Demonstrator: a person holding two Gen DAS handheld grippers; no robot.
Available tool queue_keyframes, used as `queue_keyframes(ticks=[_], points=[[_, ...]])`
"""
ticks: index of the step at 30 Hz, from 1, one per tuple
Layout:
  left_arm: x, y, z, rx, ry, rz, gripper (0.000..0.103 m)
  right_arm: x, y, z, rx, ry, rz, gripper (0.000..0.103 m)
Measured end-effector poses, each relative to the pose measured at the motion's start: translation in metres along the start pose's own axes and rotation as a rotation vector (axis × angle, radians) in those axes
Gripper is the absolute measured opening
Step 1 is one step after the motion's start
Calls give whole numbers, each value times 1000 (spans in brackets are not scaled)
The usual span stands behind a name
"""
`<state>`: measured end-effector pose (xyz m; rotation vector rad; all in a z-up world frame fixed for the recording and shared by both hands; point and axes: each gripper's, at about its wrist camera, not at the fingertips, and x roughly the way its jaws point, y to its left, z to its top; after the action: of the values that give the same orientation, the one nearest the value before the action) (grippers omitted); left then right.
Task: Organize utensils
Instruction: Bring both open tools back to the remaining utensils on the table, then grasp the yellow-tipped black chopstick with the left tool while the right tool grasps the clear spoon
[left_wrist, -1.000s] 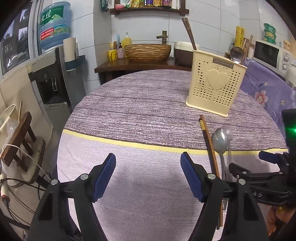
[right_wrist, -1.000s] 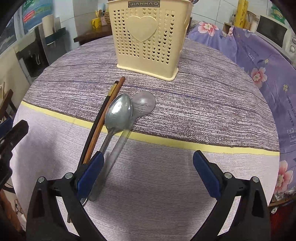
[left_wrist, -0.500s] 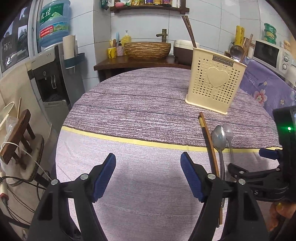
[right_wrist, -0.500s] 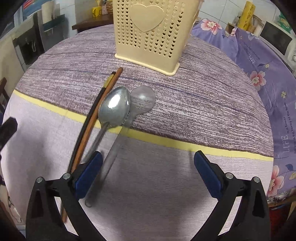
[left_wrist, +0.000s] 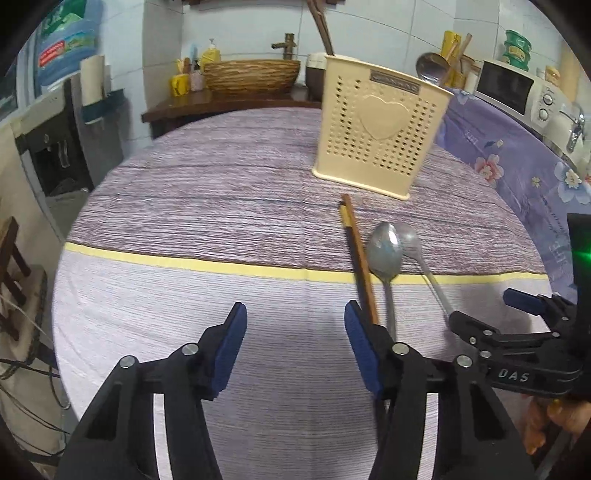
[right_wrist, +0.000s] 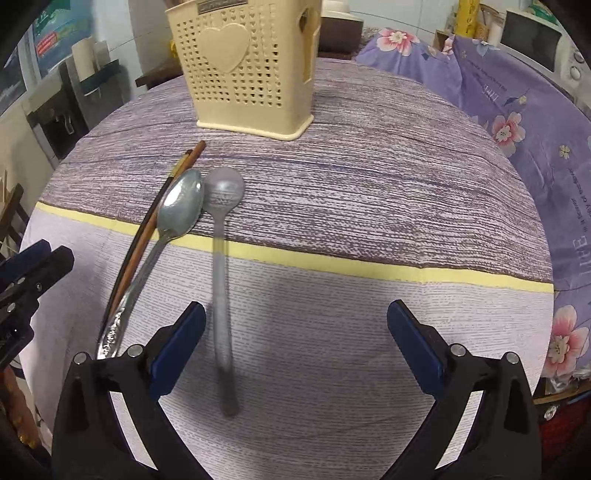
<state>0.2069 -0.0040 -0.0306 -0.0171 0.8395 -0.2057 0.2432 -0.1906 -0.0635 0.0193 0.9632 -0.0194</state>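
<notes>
Some chopsticks are already standing in the cream holder, but two spoons and a chopstick pair are still lying on the desk — the left claw is closing on nothing, the right claw is gaping empty.

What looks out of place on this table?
Two spoons, a metal spoon and a pale spoon, plus chopsticks, lie loose on the tablecloth before the cream holder, which already has utensils standing in it. Nothing looks spilled or broken.
</notes>
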Motion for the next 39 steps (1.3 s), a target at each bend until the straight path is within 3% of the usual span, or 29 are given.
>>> queue_keyframes(ticks=[11,20,26,29,39], points=[[26,-22,-1,46,71,-38,48,0,-3,-6,-8,-38,10,97],[26,-25,-1,73,70,4,47,-2,-2,-9,-10,-60,8,97],[34,-34,5,154,77,62,49,0,-3,-4,-16,-35,7,97],[41,-25,15,137,96,49,49,2,-3,1,-31,-13,16,97],[61,8,45,114,122,115,47,22,15,34,-118,22,75,97]])
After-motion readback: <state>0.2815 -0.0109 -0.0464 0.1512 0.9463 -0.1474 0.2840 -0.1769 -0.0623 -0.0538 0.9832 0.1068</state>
